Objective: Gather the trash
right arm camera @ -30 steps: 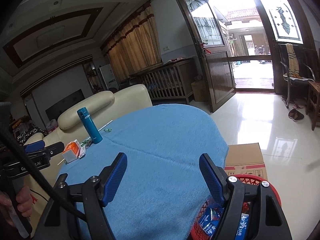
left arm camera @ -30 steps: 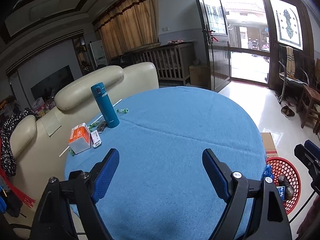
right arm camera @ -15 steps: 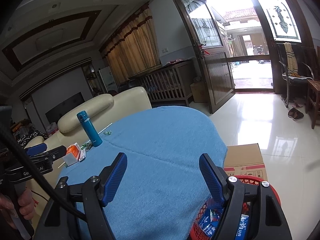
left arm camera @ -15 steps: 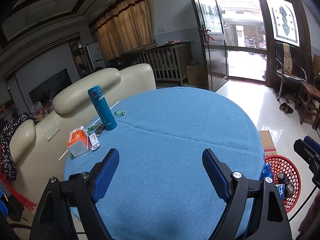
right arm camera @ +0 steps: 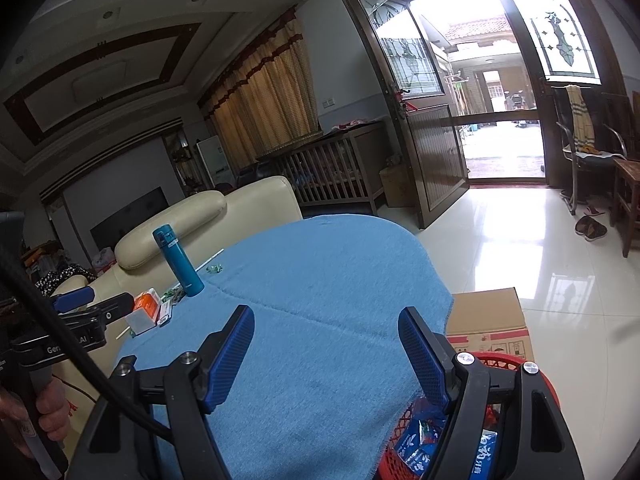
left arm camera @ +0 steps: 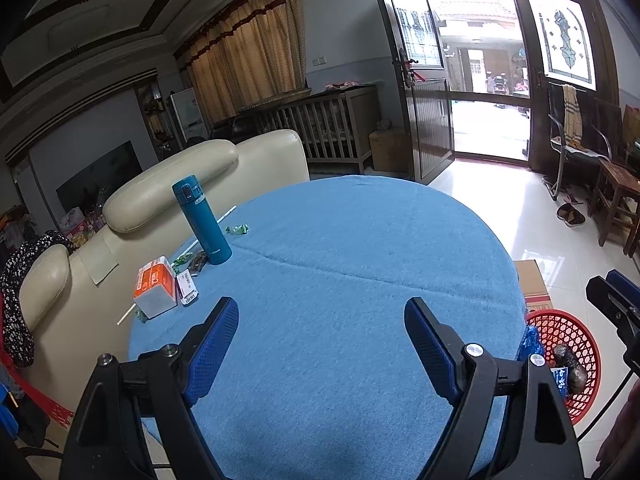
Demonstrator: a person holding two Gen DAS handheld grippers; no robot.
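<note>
My L gripper [left arm camera: 320, 326] spread wide, empty, over blue tablecloth [left arm camera: 340, 260]. My R gripper [right arm camera: 326, 330] same, nothing held. Red basket [left arm camera: 576, 332] beside table.

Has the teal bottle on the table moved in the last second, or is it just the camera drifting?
No. The teal bottle still stands beside the orange box and the green wrapper, same spacing; only the camera's view shifted slightly.

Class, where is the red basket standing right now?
The red basket stands on the floor at the right edge of the blue-clothed table, beside a cardboard box, low right in both views.
</note>
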